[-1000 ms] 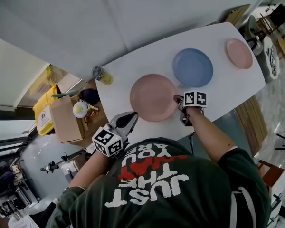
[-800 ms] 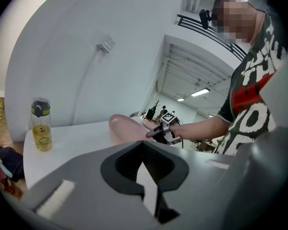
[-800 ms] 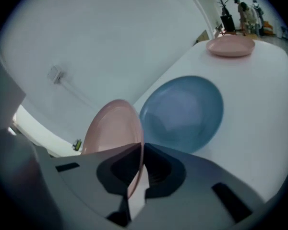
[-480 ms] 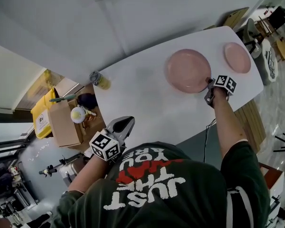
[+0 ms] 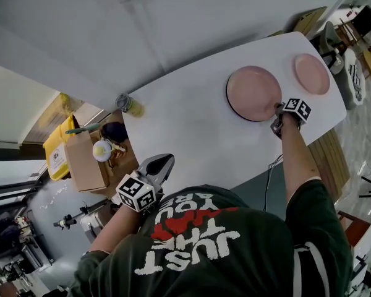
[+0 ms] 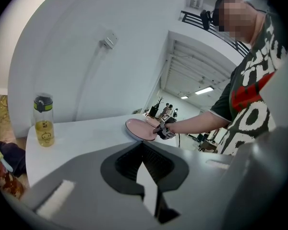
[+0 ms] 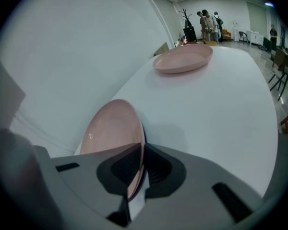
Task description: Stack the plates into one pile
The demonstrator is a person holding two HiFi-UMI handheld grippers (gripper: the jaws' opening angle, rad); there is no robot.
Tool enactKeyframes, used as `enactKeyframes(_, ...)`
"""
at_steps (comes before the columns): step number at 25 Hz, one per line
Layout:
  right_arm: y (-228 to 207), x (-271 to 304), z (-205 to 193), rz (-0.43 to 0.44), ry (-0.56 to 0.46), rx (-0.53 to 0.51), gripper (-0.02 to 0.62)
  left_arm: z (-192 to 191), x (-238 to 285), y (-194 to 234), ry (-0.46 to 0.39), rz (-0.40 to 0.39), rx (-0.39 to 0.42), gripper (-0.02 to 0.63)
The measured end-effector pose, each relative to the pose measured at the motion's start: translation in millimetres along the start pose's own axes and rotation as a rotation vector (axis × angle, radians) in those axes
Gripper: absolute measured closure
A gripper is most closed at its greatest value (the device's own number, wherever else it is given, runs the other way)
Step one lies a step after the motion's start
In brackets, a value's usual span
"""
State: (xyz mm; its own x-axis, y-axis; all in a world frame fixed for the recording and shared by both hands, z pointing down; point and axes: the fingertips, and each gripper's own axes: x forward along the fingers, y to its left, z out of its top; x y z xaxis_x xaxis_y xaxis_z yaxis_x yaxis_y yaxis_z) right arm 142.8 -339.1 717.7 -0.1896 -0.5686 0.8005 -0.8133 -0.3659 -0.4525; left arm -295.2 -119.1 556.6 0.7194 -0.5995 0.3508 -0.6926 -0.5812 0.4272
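Observation:
My right gripper (image 5: 277, 111) is shut on the near rim of the large pink plate (image 5: 253, 91). That plate sits over the blue plate (image 5: 230, 107), of which only a thin dark rim shows. In the right gripper view the large pink plate (image 7: 110, 131) runs edge-on between the jaws of the right gripper (image 7: 136, 164). A smaller pink plate (image 5: 311, 73) lies apart at the table's far right, and the smaller pink plate (image 7: 183, 59) is ahead in that view. My left gripper (image 5: 164, 161) hangs shut and empty off the table's near edge, with the left gripper (image 6: 144, 147) aimed across the table.
A bottle of yellow liquid (image 5: 130, 104) stands at the left corner of the white table (image 5: 185, 122). A cardboard box (image 5: 83, 156) and a yellow bin (image 5: 55, 147) sit on the floor left of the table. Chairs (image 5: 346, 67) stand past its right end.
My right gripper has carried the large pink plate from the table's middle to the right, over the blue plate, which is now covered. The left gripper has kept still.

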Motion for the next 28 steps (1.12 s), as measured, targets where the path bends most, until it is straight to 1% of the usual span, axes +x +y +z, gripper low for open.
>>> enactKeyframes(4, -4, -5, 11, -0.074, -0.011, -0.079, 0.578, 2, 1, -6, -0.001, -0.009, 0.008, 0.598)
enactKeyframes(7, -12, -9, 14, -0.145, -0.011, -0.167, 0.577, 1, -2, -7, -0.003, -0.008, 0.013, 0.597)
enactKeyframes(9, -13, -11, 14, -0.156, -0.010, -0.203, 0.575, 1, -6, -6, -0.005, -0.001, 0.013, 0.598)
enactKeyframes(10, -10, -12, 14, -0.145, -0.011, -0.206, 0.544, 1, -7, -6, -0.006, 0.002, 0.013, 0.598)
enactKeyframes(11, -8, -14, 14, -0.135, -0.016, -0.211, 0.463, 1, -9, -6, -0.009, 0.005, 0.012, 0.598)
enactKeyframes(12, -5, -18, 15, -0.131, -0.029, -0.222, 0.440, 1, -11, -6, -0.012, 0.006, 0.013, 0.598)
enactKeyframes(15, 5, -43, 19, -0.130, -0.110, -0.288, 0.433, 3, -19, -10, -0.026, 0.005, 0.020, 0.598)
enactKeyframes(17, 21, -68, 15, -0.084, -0.178, -0.345, 0.434, 4, -25, -13, -0.040, -0.001, 0.029, 0.598)
enactKeyframes(19, 42, -95, -4, 0.004, -0.218, -0.401, 0.434, 6, -32, -18, -0.059, -0.013, 0.043, 0.598)
enactKeyframes(22, 69, -139, -60, 0.142, -0.230, -0.461, 0.441, 4, -48, -31, -0.087, -0.042, 0.065, 0.597)
enactKeyframes(24, 81, -170, -105, 0.230, -0.229, -0.465, 0.499, 1, -59, -42, -0.100, -0.071, 0.078, 0.598)
enactKeyframes(25, 84, -185, -127, 0.265, -0.229, -0.457, 0.519, -1, -65, -49, -0.104, -0.087, 0.085, 0.598)
enactKeyframes(28, 82, -229, -181, 0.334, -0.232, -0.432, 0.552, -12, -79, -75, -0.107, -0.138, 0.114, 0.597)
